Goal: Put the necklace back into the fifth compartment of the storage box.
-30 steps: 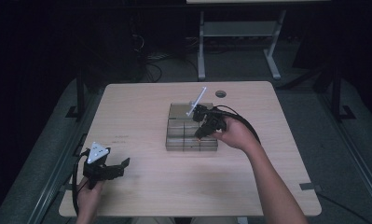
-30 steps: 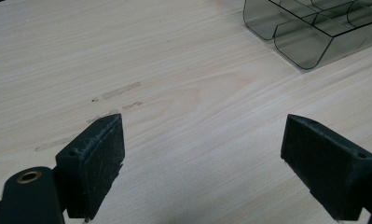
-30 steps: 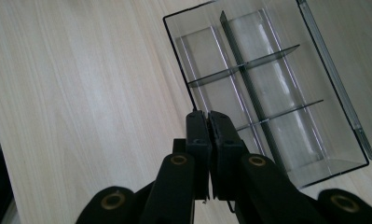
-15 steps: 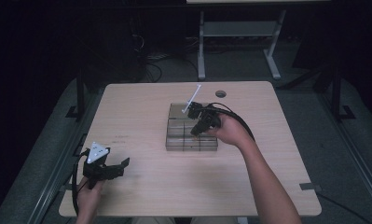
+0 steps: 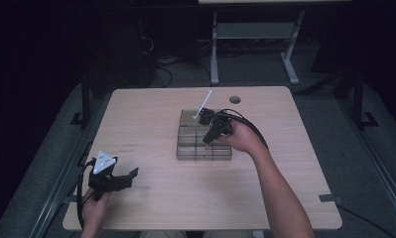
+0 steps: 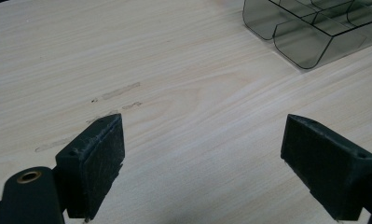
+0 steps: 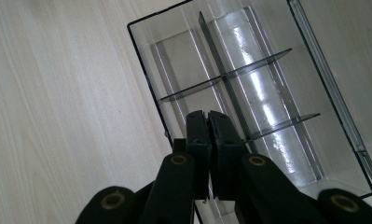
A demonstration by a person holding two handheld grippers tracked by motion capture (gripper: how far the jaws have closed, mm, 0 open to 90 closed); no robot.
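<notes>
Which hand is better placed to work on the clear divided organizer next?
Right. The right gripper hangs over the organizer, fingers shut. The left gripper sits open near the table's front-left corner.

High view overlooks table (image 5: 151, 129); gripper views close, sharing organizer (image 7: 249, 93).

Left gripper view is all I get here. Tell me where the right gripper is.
Observer: The right gripper is over the tray, near its middle in the high view.
Operator: Give me its jaws.
Observer: Shut, pads pressed together, nothing between them.
Operator: Report what's in the tray under it.
Observer: The compartments ahead of it in the right gripper view look empty.
</notes>
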